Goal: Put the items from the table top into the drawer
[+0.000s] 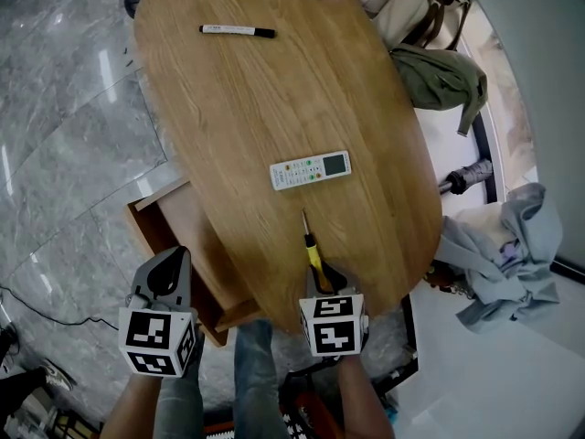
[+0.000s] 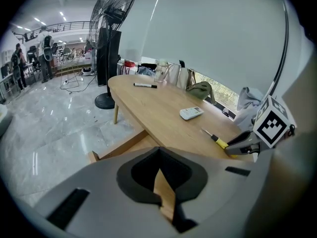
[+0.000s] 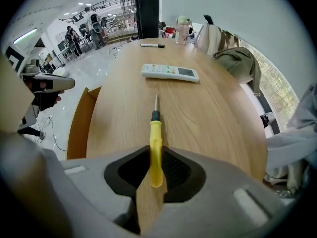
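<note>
The screwdriver (image 3: 155, 133) lies flat on the table (image 1: 274, 99) near the edge closest to the person. Its metal shaft points away from the right hand-held gripper (image 3: 155, 151), and its yellow handle sits between that gripper's pads. The right hand-held gripper points steeply down and is clenched on the rear part of the handle, with the butt end reaching a little way back past the pads.

The step in hand appears to be picking up the screwdriver to carry it to the drawer (image 1: 169, 218). The drawer stands pulled out under the table, to the left of the right hand-held gripper and below it. The handle is round and smooth, so a firm squeeze before lifting would help. A straight lift would keep the long shaft from swinging or catching on the wood. The carry then has to clear the table edge before it drops toward the drawer.

The left hand-held gripper (image 2: 158, 150) hangs over the open drawer with its jaws together and nothing in them. It may need to give way so the two do not meet.

Further ahead of the right hand-held gripper, a white remote control (image 1: 311, 169) lies across the table. A marker pen (image 1: 236, 31) lies well beyond it, and both have yet to be stowed.
</note>
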Action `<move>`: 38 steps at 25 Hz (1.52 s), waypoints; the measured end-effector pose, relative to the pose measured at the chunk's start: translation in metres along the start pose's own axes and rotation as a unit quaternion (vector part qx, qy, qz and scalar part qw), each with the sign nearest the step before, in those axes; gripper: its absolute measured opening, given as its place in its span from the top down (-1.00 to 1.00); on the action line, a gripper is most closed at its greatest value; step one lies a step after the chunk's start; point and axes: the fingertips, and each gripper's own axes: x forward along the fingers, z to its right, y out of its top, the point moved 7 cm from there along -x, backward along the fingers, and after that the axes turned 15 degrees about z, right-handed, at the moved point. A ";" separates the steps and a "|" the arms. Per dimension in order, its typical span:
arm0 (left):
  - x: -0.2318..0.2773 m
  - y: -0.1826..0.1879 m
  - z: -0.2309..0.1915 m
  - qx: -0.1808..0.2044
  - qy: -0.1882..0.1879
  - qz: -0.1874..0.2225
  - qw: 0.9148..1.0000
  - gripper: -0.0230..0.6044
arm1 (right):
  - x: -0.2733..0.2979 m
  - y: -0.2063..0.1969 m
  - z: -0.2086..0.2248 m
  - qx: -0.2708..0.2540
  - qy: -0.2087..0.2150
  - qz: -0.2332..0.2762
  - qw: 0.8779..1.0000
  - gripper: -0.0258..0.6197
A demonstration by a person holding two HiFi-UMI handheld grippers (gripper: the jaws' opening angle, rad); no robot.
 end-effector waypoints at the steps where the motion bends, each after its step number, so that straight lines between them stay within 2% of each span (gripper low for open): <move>1: -0.001 0.001 0.000 0.000 -0.001 0.001 1.000 0.95 | -0.001 0.001 -0.001 0.000 -0.001 0.000 1.000 0.67; 13: -0.014 0.016 -0.014 -0.001 -0.001 0.015 1.000 0.95 | -0.018 0.022 -0.021 0.001 -0.012 0.026 1.000 0.68; 22: -0.035 0.017 -0.039 -0.024 0.021 0.025 0.999 0.95 | -0.019 0.054 -0.057 -0.018 0.005 0.042 0.999 0.68; 29: -0.057 0.012 -0.077 -0.043 0.052 0.033 0.997 0.95 | -0.009 0.075 -0.101 -0.044 0.031 0.043 0.998 0.68; 33: -0.071 0.002 -0.101 -0.062 0.077 0.039 0.994 0.95 | 0.001 0.081 -0.127 -0.073 0.049 0.037 0.995 0.68; 38: -0.085 -0.012 -0.125 -0.083 0.101 0.039 0.991 0.95 | 0.011 0.084 -0.158 -0.083 0.071 0.026 0.994 0.68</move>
